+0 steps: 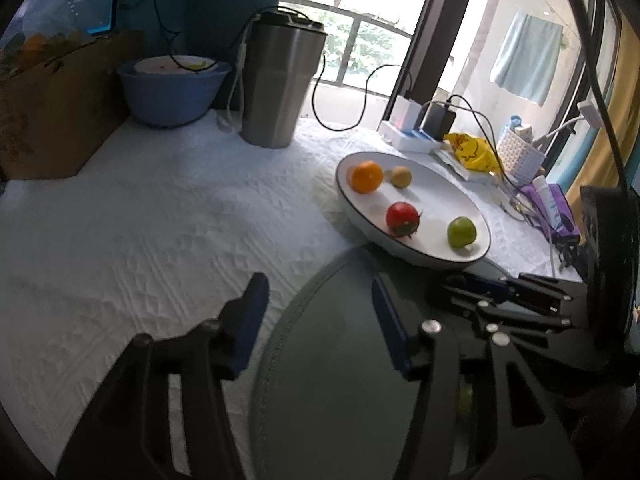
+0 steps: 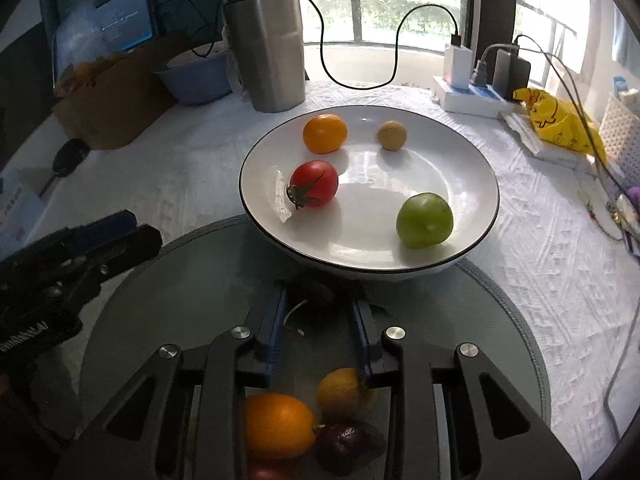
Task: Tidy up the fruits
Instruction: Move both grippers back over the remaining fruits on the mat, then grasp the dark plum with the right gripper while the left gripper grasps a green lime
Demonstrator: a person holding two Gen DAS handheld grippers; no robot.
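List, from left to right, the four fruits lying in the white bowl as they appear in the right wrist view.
Red tomato → orange → small tan fruit → green fruit, all inside the white bowl.

The plate (image 2: 256,152) sits mid-counter (image 2: 540,264); in it, the orange (image 2: 325,133) lies at the back left with the small round fruit (image 2: 392,135) to its right, the tomato (image 2: 314,184) is in front of the orange, and the lime (image 2: 425,220) is at the front right. Behind the plate to the left stands the steel tumbler (image 2: 266,48), with the bowl (image 2: 196,76) and cardboard box (image 2: 120,108) further left, and behind it to the right is the power strip (image 2: 468,98). In front of the plate lies the round mat (image 2: 192,280), its far edge tucked under the plate's near rim, with more fruit (image 2: 276,426) at the mat's near side.
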